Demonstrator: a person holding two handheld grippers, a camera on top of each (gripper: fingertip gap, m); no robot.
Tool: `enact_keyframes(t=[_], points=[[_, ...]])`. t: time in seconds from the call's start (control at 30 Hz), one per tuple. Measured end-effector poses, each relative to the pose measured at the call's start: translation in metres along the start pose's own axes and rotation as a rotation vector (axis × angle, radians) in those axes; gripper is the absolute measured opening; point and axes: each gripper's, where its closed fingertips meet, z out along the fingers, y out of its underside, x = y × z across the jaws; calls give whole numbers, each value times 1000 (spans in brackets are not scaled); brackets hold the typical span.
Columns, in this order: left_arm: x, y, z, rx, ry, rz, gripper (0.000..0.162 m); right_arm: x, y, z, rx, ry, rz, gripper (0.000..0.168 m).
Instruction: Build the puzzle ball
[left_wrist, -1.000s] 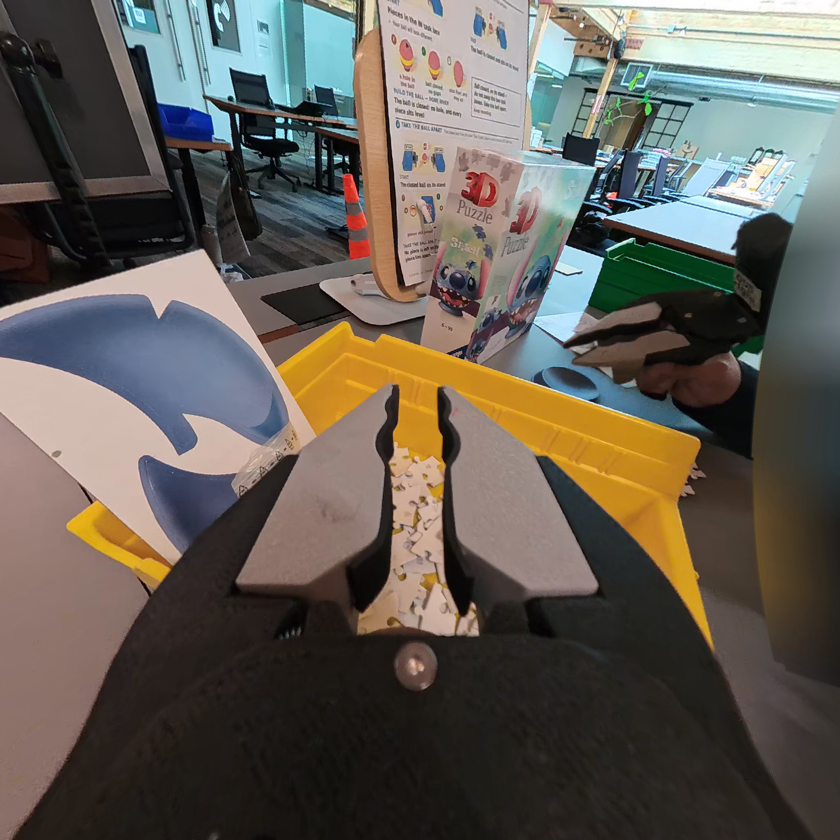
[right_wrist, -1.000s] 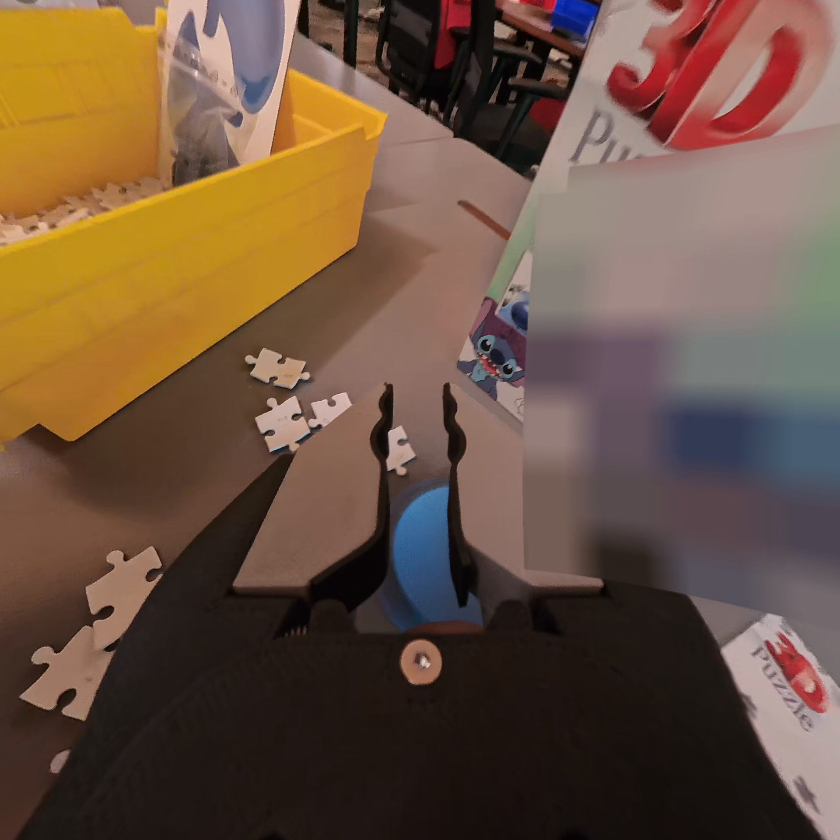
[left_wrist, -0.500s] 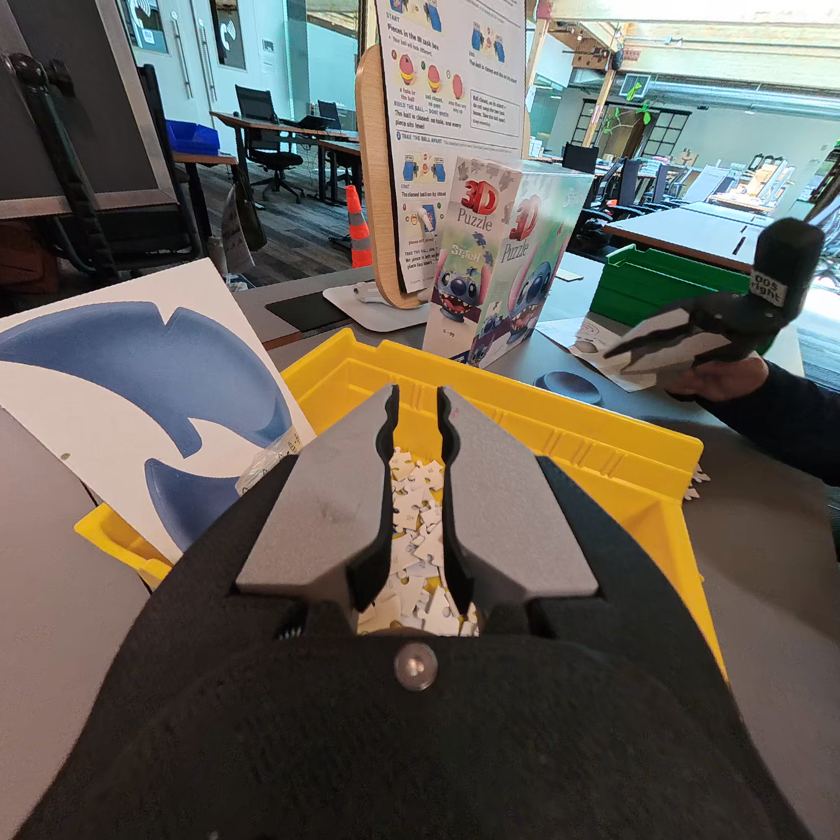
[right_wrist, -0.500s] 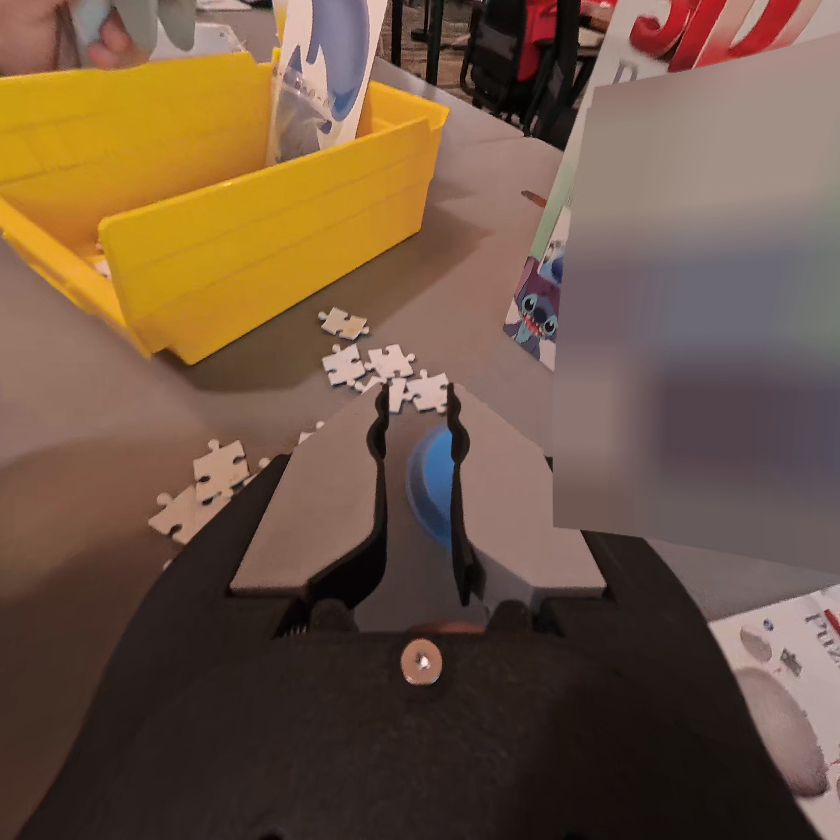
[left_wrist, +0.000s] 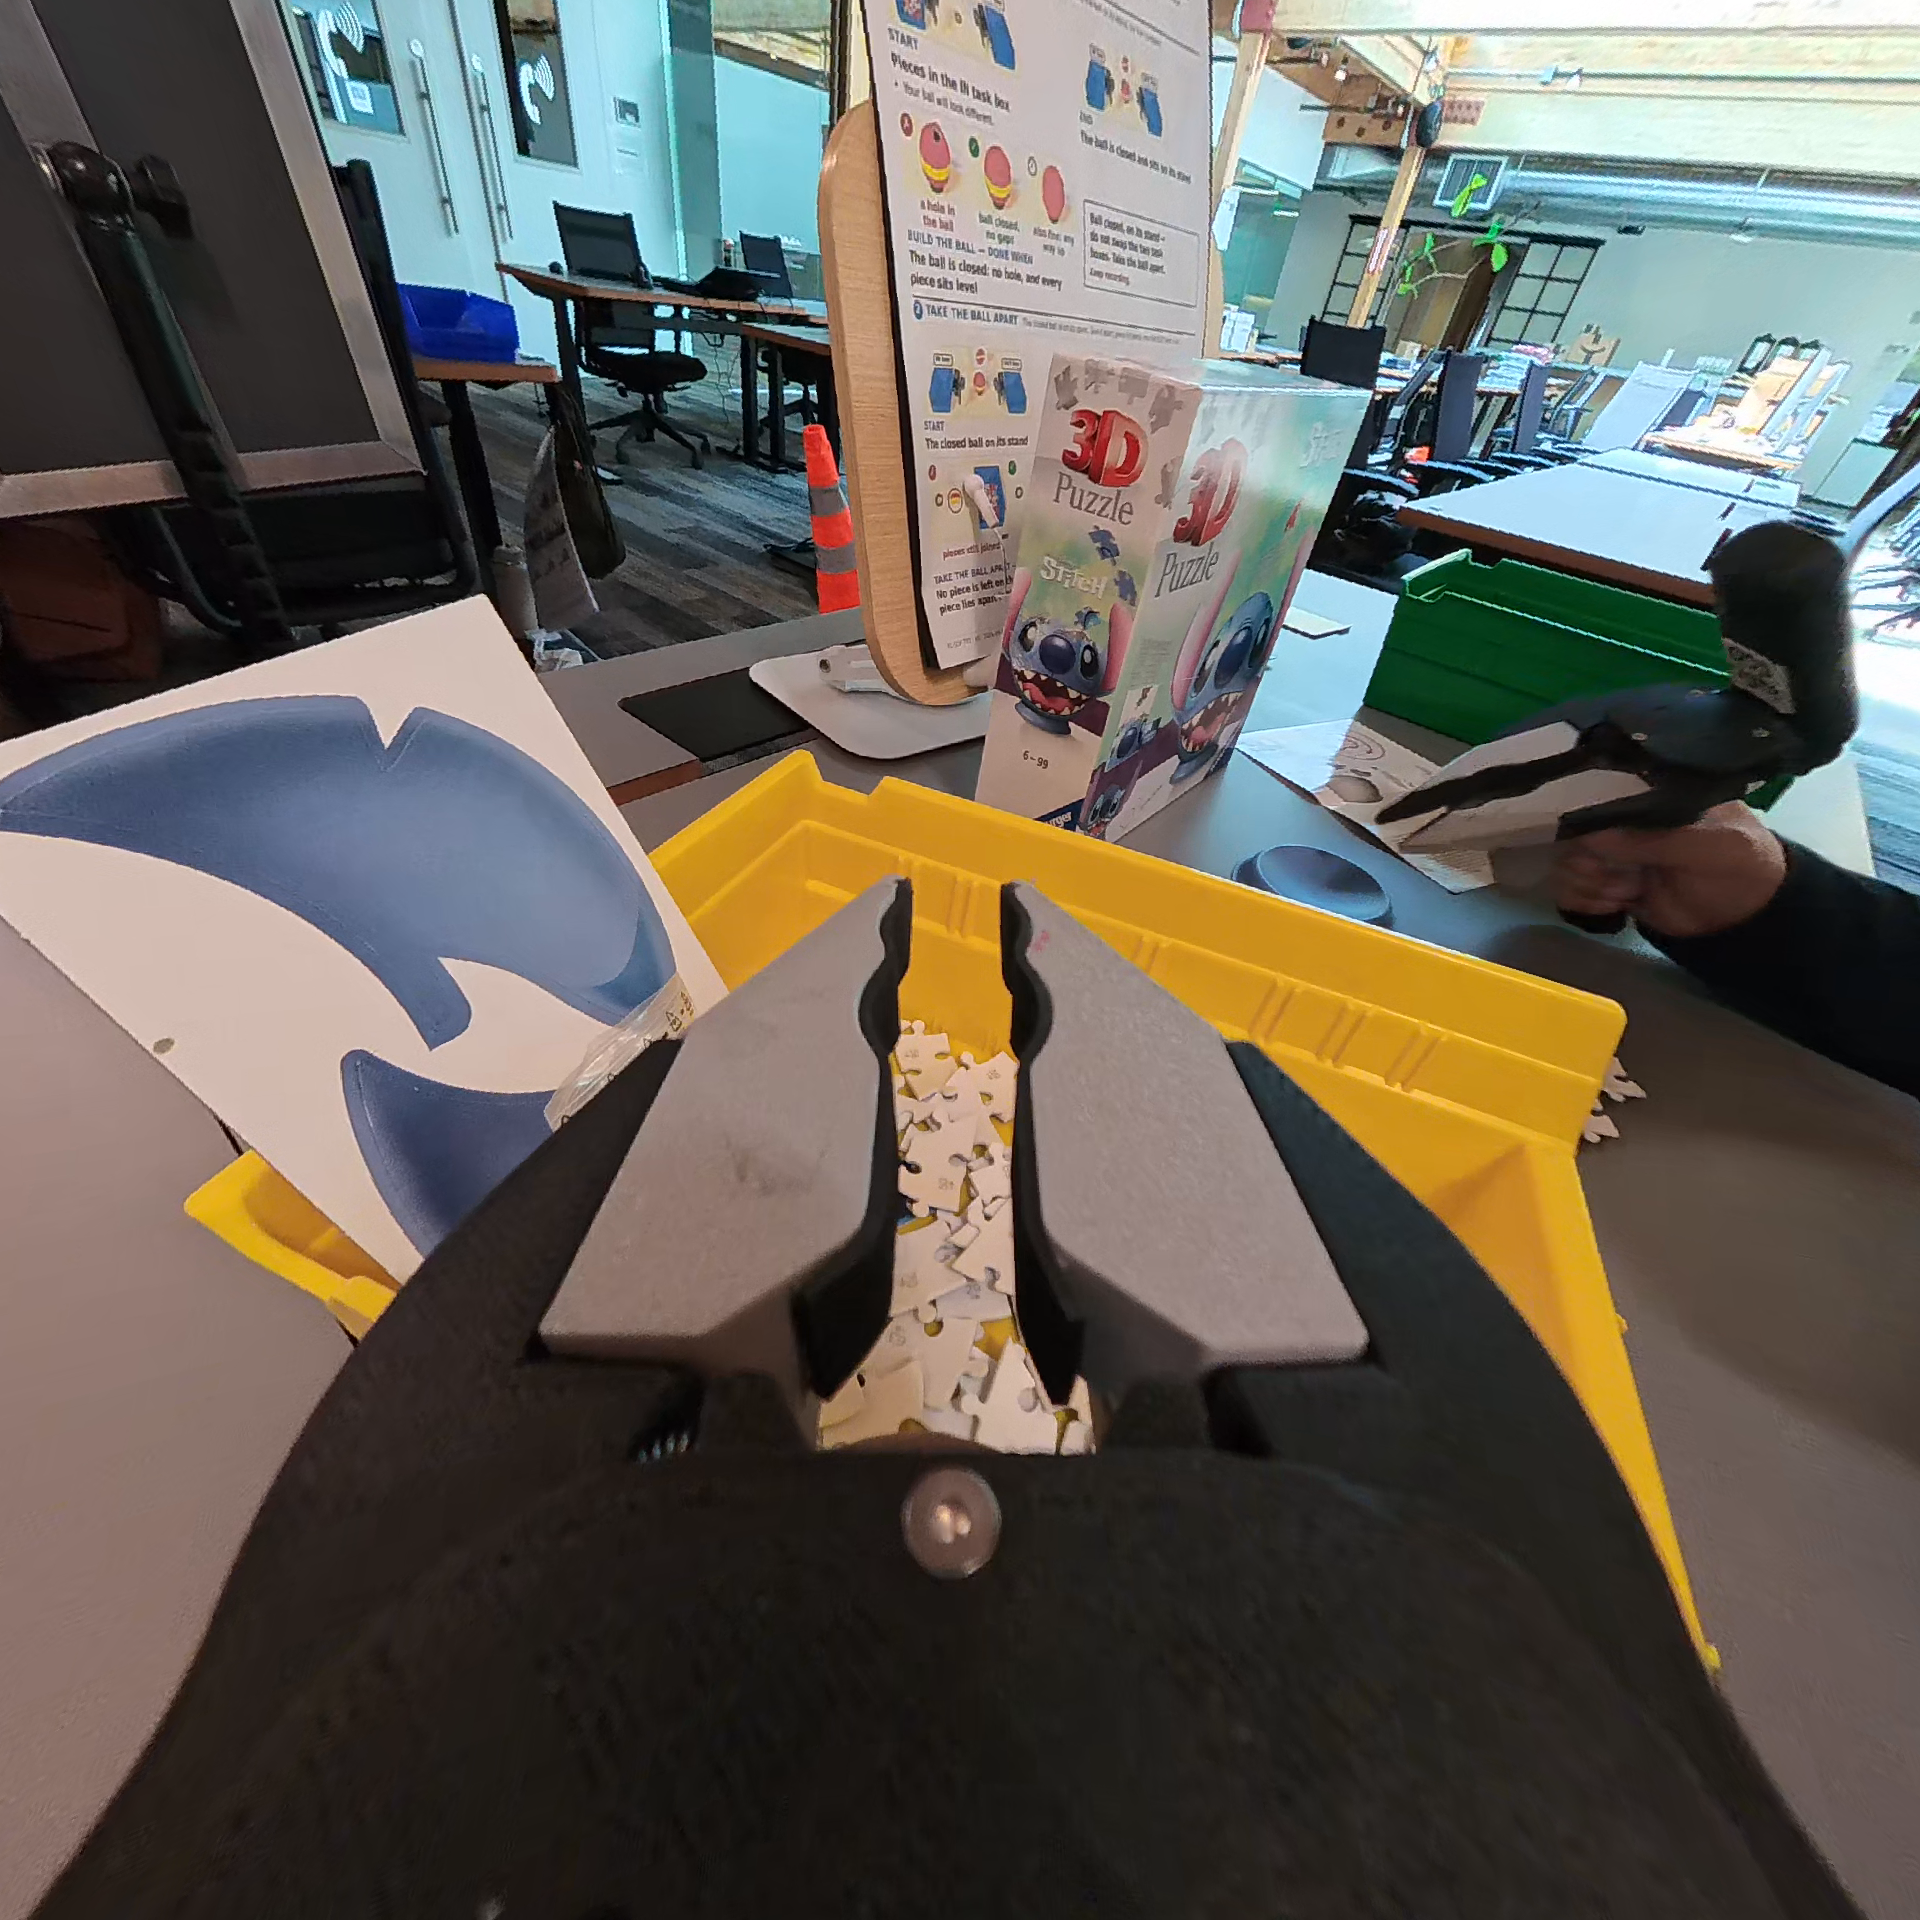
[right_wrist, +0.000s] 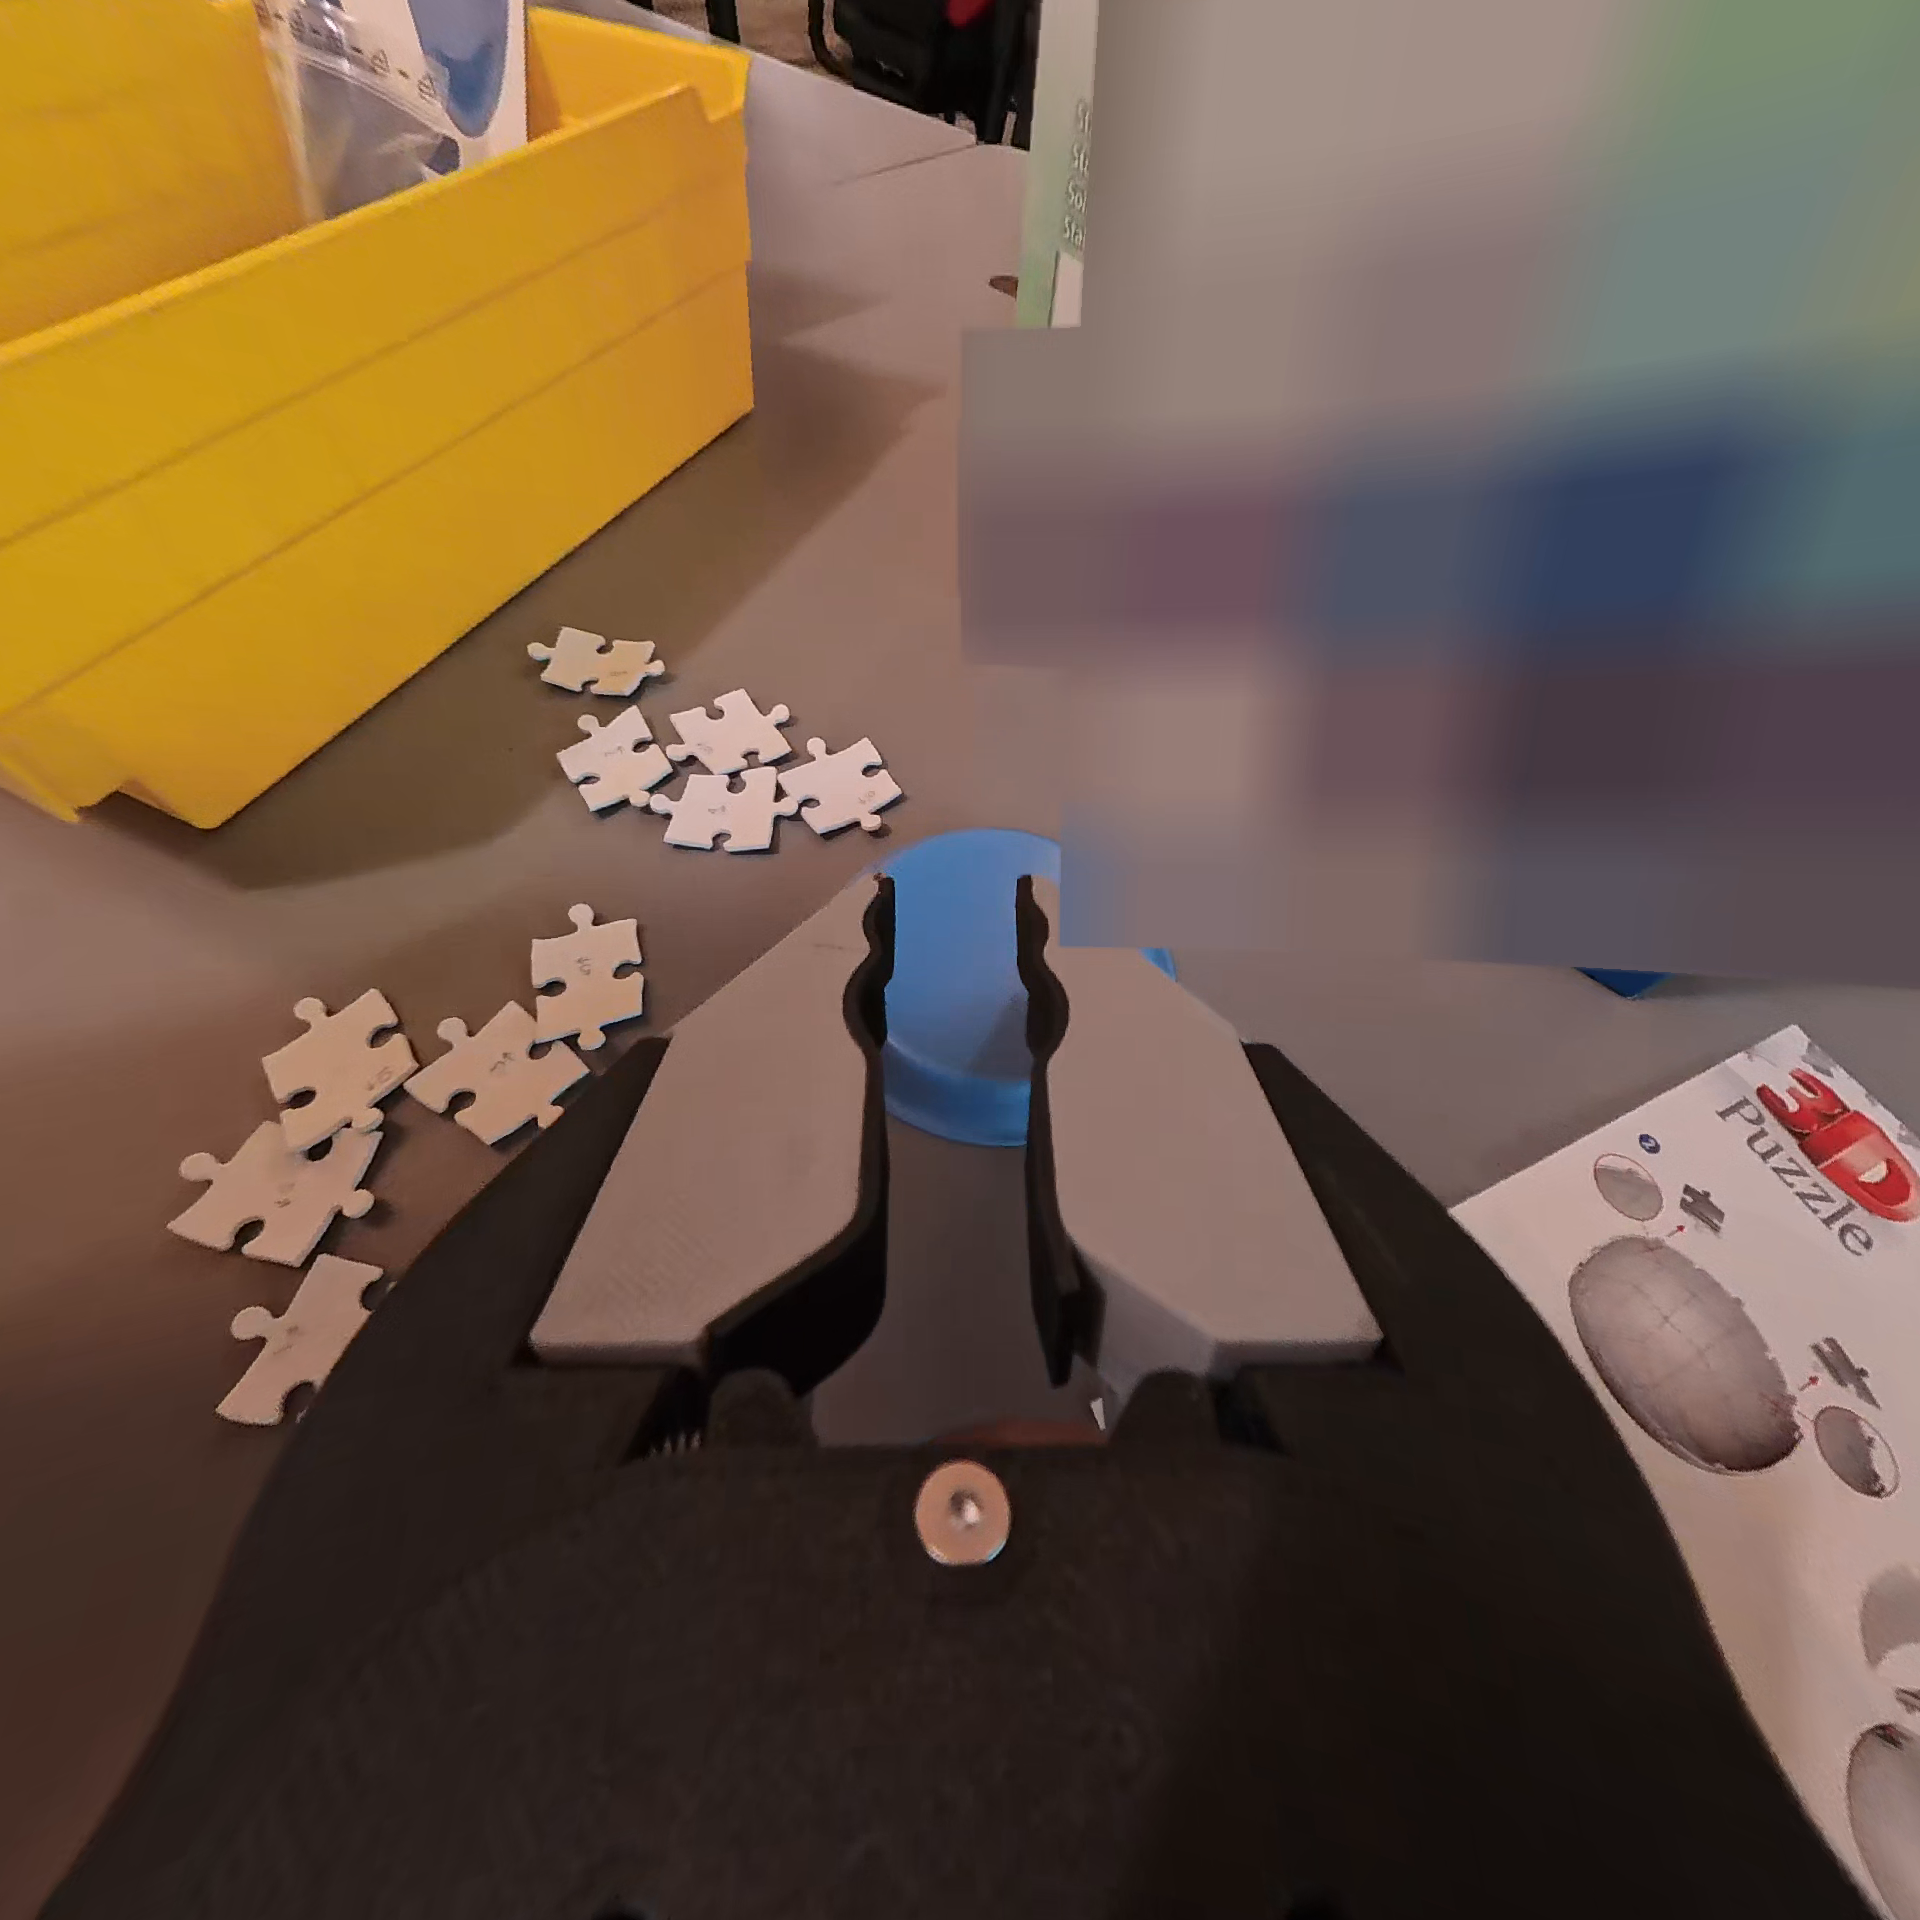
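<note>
My left gripper (left_wrist: 956, 904) hovers over a yellow bin (left_wrist: 1299, 987) that holds several loose white puzzle pieces (left_wrist: 951, 1153). Its jaws stand a little apart with nothing between them. My right gripper (right_wrist: 953, 899) is low over the grey table, jaws a little apart and empty, pointing at a round blue stand (right_wrist: 956, 1018) just beyond the tips. Several white puzzle pieces (right_wrist: 727, 769) lie face down on the table left of the stand, and more pieces (right_wrist: 343, 1070) lie nearer. The right gripper (left_wrist: 1558, 790) also shows at the right of the left wrist view, near the stand (left_wrist: 1311, 883).
The puzzle box (left_wrist: 1164, 582) stands upright behind the bin, with an instruction board (left_wrist: 1039, 260) behind it. A white card with blue shapes (left_wrist: 312, 914) leans in the bin's left end. A paper instruction sheet (right_wrist: 1766, 1299) lies right of the stand. A green bin (left_wrist: 1538, 655) sits far right. The bin's wall (right_wrist: 364, 416) rises at left. Across from one pair of fingers to the other is roughly 35 cm.
My right gripper has drawn back from the blue stand, so more loose pieces and the instruction sheet show. My left gripper has stayed over the bin.
</note>
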Motion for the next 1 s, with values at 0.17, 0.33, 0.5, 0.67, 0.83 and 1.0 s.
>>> enact_keyframes(t=[0.17, 0.33, 0.5, 0.67, 0.83, 1.0], points=[[-4, 5, 1, -46, -32, 0, 13, -4, 5, 7, -33, 11, -42, 20], [-4, 8, 2, -71, -70, 58, 8, -6, 3, 8, -33, 17, -61, 19], [-10, 9, 1, -85, -159, 160, 2, -4, -1, 4, -14, 25, -49, 19], [-14, 12, 1, -110, -170, 125, 2, -4, -4, 1, 1, 31, -52, 19], [-11, 9, 0, -83, -108, 40, 6, -3, -5, 1, 5, 35, -46, 19], [-10, 8, 0, -70, -86, 17, 8, -4, -5, 2, 6, 26, -41, 19]])
